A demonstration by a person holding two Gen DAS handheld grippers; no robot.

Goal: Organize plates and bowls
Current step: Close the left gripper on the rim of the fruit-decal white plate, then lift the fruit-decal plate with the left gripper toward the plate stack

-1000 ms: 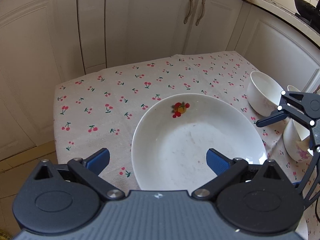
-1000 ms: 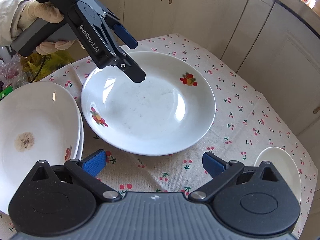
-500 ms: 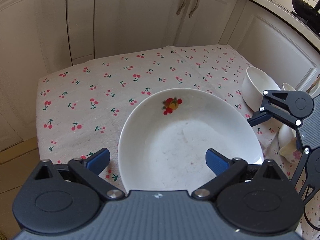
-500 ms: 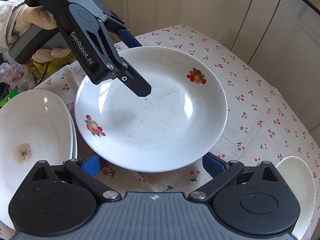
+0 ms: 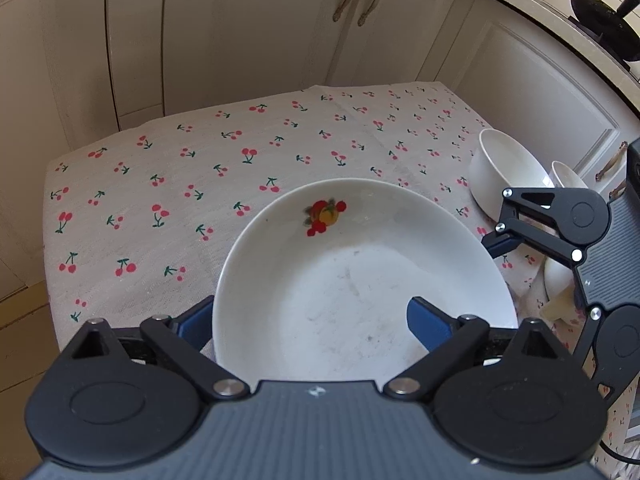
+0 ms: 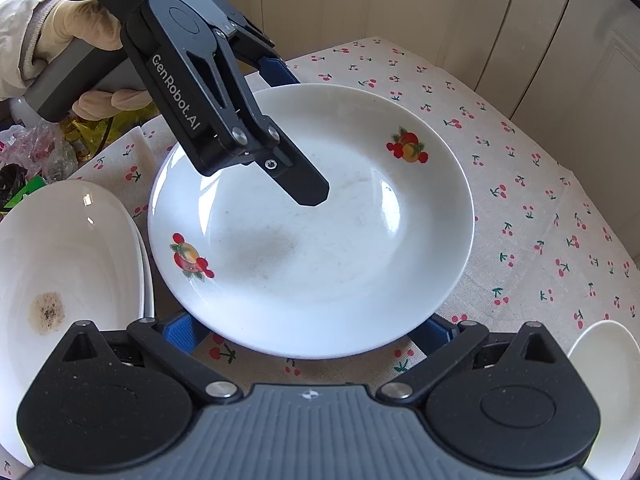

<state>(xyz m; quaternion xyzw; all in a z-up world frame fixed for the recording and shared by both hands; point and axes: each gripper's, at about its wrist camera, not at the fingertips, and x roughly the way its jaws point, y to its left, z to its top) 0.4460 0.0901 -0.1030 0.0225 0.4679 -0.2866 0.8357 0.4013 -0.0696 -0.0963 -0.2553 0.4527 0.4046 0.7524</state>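
Observation:
A white plate (image 5: 360,280) with fruit prints lies on the cherry tablecloth (image 5: 200,184). My left gripper (image 5: 312,326) straddles its near rim. One blue finger (image 5: 430,326) is over the plate's inside and the other is half hidden outside the rim. Its jaws are closing, but the pads stand clear of the plate. In the right wrist view the same plate (image 6: 320,220) fills the middle. My right gripper (image 6: 308,334) is open at the opposite rim, and that rim covers both of its fingertips.
Stacked white plates (image 6: 72,260), the top one with a brown stain, sit left of the plate. Two white bowls (image 5: 508,172) stand at the table's right side, another bowl (image 6: 604,380) near the right gripper. A gloved hand (image 6: 80,36) holds the left gripper. Cabinets surround the table.
Both grippers have drawn in on the plate. The left jaws have narrowed and one finger has slipped outside the rim. The right fingertips have gone under the rim.

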